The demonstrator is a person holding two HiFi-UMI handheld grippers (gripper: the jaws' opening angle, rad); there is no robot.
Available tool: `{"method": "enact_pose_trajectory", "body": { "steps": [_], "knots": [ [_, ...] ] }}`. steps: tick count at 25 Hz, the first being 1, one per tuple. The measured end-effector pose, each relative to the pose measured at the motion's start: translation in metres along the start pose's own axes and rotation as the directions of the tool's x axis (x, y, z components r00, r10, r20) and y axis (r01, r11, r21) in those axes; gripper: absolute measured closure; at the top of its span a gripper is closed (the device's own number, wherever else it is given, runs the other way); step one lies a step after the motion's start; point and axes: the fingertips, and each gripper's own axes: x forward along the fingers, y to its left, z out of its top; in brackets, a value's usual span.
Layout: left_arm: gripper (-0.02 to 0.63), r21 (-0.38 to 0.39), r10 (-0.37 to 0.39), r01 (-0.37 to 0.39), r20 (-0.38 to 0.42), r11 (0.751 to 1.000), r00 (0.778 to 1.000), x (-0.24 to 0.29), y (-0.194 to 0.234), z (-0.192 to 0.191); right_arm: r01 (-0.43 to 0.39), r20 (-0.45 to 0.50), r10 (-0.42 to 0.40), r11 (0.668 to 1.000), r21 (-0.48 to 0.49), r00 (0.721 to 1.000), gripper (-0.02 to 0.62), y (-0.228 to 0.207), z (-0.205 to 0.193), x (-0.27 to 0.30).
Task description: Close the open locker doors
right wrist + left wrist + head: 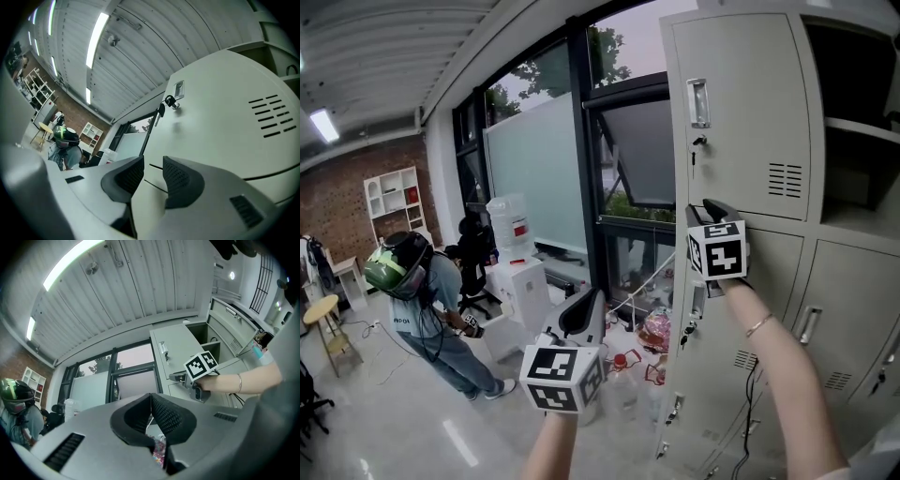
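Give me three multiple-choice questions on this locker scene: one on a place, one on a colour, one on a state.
1. Where is the right gripper?
A in a sink
B at the open door's lower edge
C on a keyboard
2. The bystander's helmet is mostly:
A green
B red
C white
3. The left gripper's jaws are:
A together
B wide apart
C clamped on a key

1 B: it is raised to the door's bottom edge.
2 A: the shell shows green.
3 A: its pads meet with nothing between.
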Motion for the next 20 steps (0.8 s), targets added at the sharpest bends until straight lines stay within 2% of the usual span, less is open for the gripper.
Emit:
{"method": "enact_pose_trajectory", "body": {
  "steps": [5,10,13,16,20],
  "knots": [
    [0.584,-0.02,-0.038,0.038,0.018,0.999,0.999,-0.001,-0.01,0.002,-0.043,0.046,0.042,0.999,0.03,0.998,0.483,0.012,0.009,-0.036],
    [0.584,-0.05,-0.107,0.109,0.043,0.993,0.993,0.005,-0.036,0.002,-0.094,0.114,0.088,0.995,0.044,0.99,0.483,0.02,0.021,-0.096],
    [0.584,-0.072,-0.16,0.165,0.061,0.984,0.985,0.011,-0.06,0.001,-0.117,0.149,0.102,0.989,0.095,0.984,0.483,0.011,0.025,-0.139],
    [0.584,-0.095,-0.225,0.231,0.075,0.968,0.971,0.017,-0.09,0.001,-0.093,0.162,0.069,0.986,0.141,0.984,0.483,-0.012,0.023,-0.183],
    [0.584,-0.122,-0.329,0.339,0.097,0.933,0.939,0.024,-0.141,0.001,0.025,0.146,-0.049,0.987,0.16,0.988,0.483,-0.058,0.012,-0.244]
  ]
}}
